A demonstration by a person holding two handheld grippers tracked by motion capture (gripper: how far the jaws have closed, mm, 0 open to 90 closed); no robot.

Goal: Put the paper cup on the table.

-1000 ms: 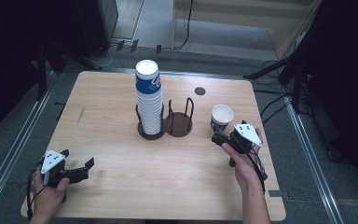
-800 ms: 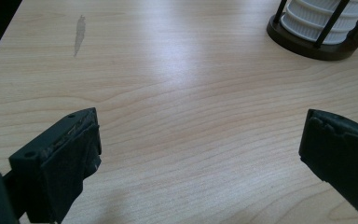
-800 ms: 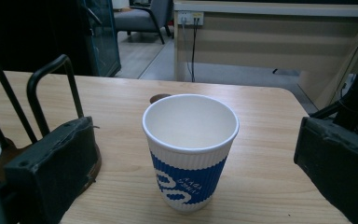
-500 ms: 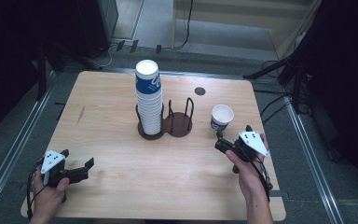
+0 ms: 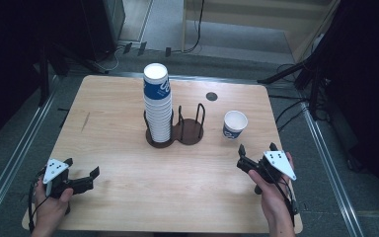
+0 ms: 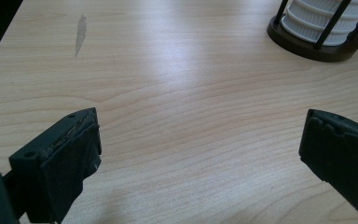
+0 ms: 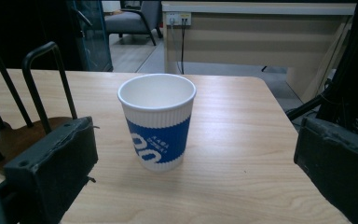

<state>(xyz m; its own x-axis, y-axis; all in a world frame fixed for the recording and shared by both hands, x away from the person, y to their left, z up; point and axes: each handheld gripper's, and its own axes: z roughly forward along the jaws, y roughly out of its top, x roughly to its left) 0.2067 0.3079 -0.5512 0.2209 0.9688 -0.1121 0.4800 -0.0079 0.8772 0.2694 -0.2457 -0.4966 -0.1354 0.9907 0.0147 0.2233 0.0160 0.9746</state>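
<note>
A tall stack of white-and-blue paper cups (image 5: 157, 106) stands in the left ring of a dark two-ring holder; the right ring (image 5: 191, 129) holds nothing. One single cup (image 5: 235, 124) stands upright on the table to the holder's right. My right gripper (image 5: 255, 150) is open a little nearer than that cup and points at it without touching it. In the right gripper view the cup (image 7: 157, 121) stands beyond the wide-apart jaws. My left gripper (image 5: 83, 166) rests open at the near left corner. Its jaws span bare wood, and the stack's base (image 6: 321, 23) lies far ahead.
The wooden table (image 5: 128, 192) has a small round dark hole (image 5: 211, 97) near its far edge and a faint streak (image 5: 85, 121) on the left. Dark stands and cables (image 5: 296, 74) surround it on the floor. A metal rail (image 5: 325, 153) runs along the right side.
My right gripper has drawn back toward the near edge, away from the single cup, which stays standing where it was. The left gripper has not moved.
</note>
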